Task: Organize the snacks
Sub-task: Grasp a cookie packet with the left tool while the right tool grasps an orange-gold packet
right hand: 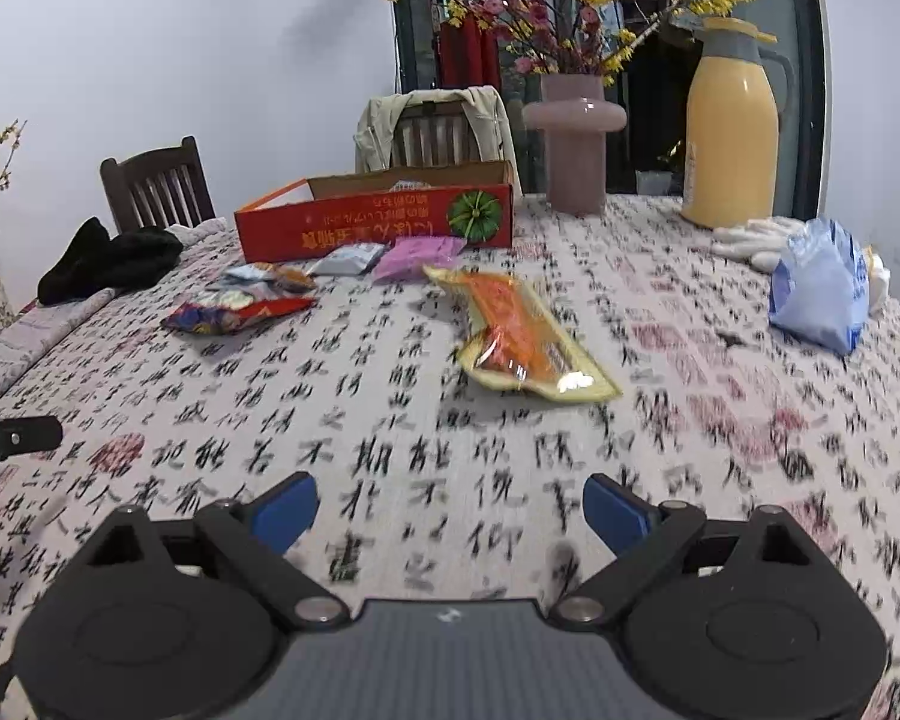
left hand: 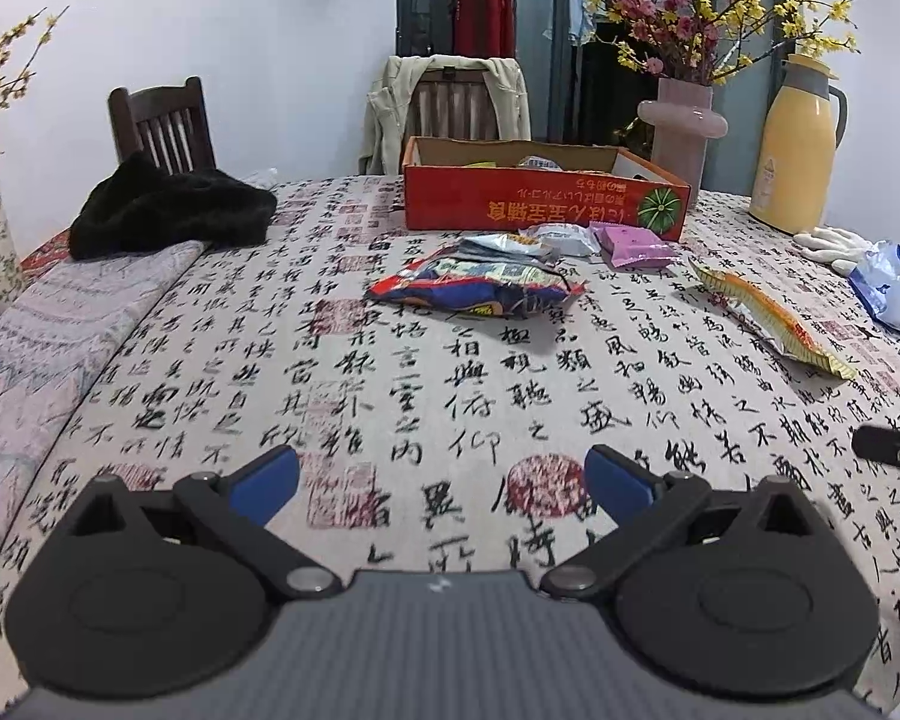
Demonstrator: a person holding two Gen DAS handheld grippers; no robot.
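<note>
Snacks (left hand: 480, 288) loose mid-bench before red box (left hand: 546, 204), likely their destination | orange packet (right hand: 522, 336) nearest right gripper (right hand: 450, 510) | left gripper (left hand: 441, 480), right gripper: jaws spread, empty, hovering near bench edge

Non-task items on and around the worktop

Calligraphy-print cloth covers the worktop (left hand: 426, 396). Black garment (left hand: 168, 210) at 10 o'clock; pink vase (left hand: 681, 126) of flowers and yellow thermos (left hand: 795, 144) at 1 o'clock; white gloves (right hand: 756, 240) touching blue plastic bag (right hand: 822, 288) at 2 o'clock. Beige jacket (left hand: 390, 108) drapes the far chair (left hand: 450, 102).
</note>
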